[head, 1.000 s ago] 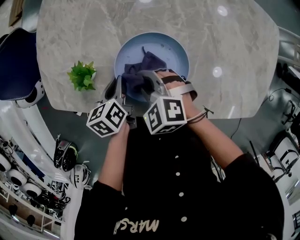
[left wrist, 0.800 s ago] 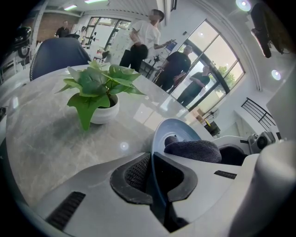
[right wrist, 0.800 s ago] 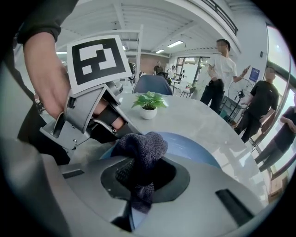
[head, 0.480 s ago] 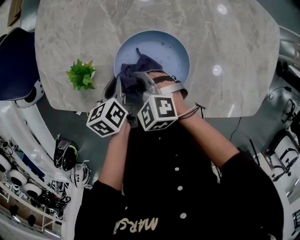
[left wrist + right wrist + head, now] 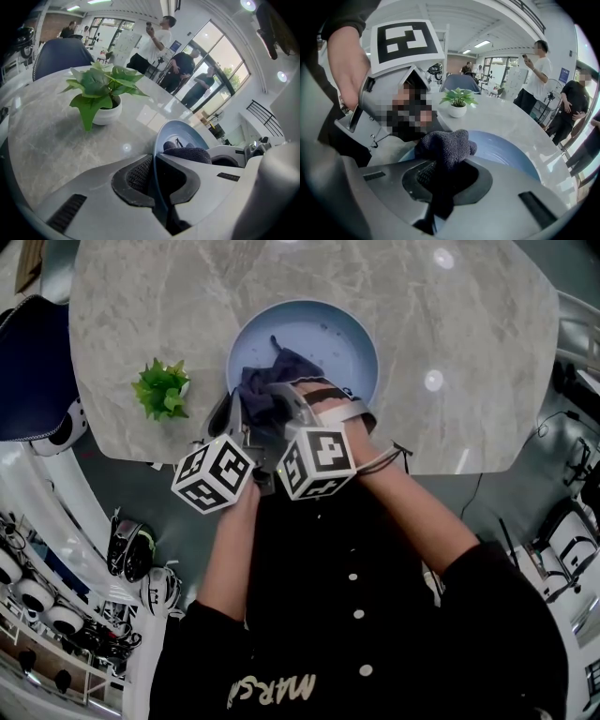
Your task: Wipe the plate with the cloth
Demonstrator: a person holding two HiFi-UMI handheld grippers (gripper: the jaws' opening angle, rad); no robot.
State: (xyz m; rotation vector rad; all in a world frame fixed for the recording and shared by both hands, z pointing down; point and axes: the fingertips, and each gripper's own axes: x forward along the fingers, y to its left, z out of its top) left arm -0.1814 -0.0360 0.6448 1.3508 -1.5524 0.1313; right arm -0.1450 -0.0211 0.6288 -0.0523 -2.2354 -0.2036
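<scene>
A light blue plate lies near the front edge of the marble table. My left gripper is shut on the plate's near-left rim; in the left gripper view the rim runs edge-on between the pads of the left gripper. A dark cloth lies bunched on the plate's near-left part. My right gripper is shut on the cloth, which bulges above its jaws over the plate. The right gripper sits close beside the left one.
A small potted plant stands left of the plate, and the same plant shows behind the left gripper. A blue chair is at the table's left. Several people stand beyond the table. The table's front edge runs just under both grippers.
The right gripper has slid the cloth a little to the left across the plate, closer to the left gripper. The left gripper has kept still on the rim.
</scene>
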